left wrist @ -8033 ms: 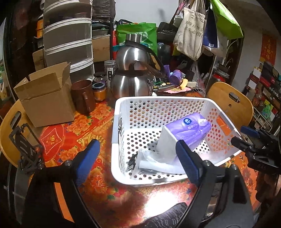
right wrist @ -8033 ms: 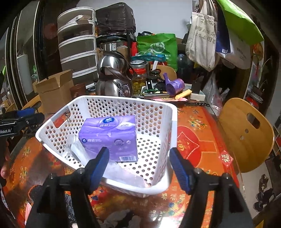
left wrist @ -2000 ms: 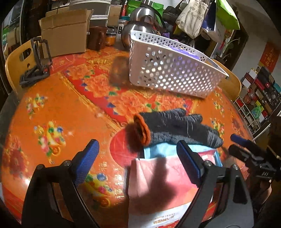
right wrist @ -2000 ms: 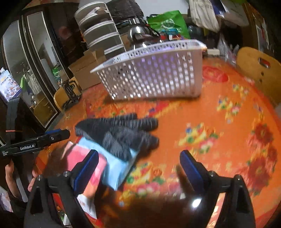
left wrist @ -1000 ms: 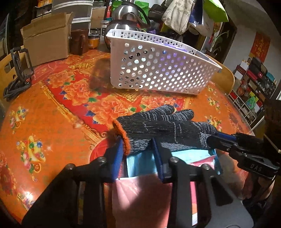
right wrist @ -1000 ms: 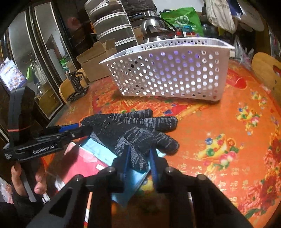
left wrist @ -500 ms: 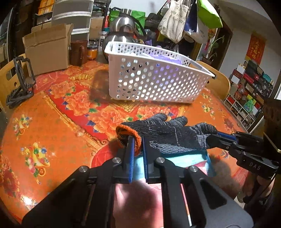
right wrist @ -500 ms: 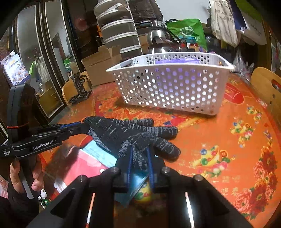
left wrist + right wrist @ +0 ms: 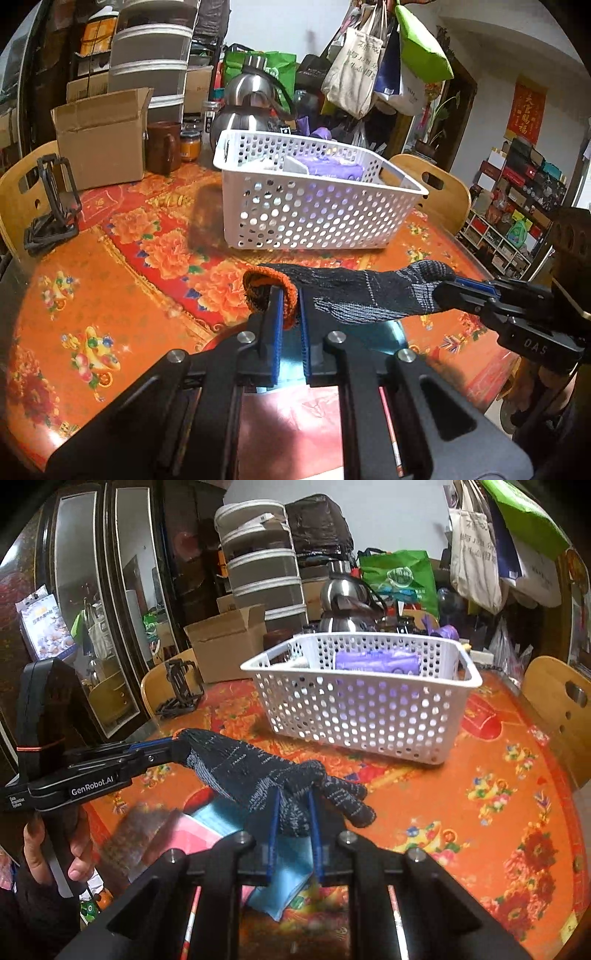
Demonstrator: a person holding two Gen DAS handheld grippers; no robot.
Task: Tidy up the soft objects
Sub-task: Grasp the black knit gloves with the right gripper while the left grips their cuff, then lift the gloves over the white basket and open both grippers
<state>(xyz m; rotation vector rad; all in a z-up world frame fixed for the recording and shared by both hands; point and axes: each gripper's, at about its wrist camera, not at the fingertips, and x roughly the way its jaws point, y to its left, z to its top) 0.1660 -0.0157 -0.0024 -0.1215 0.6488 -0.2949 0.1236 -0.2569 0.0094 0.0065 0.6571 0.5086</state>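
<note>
Black glove [image 9: 354,295] hangs level between your hand-held grippers: left [image 9: 291,317] pinches its cuff, right [image 9: 293,805] its half-hidden fingers.

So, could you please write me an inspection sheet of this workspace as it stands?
Surface: round table with orange floral cover.
Job's things: dark knit glove held above the table; white perforated basket holds a purple tissue pack.
Clutter: cardboard box, steel kettle, brown mug, blue and pink packets under the glove.
Grippers: left gripper shut on the orange cuff; right gripper shut on the fingers.
Cables: nothing seen.
Surroundings: wooden chairs, hanging bags.
</note>
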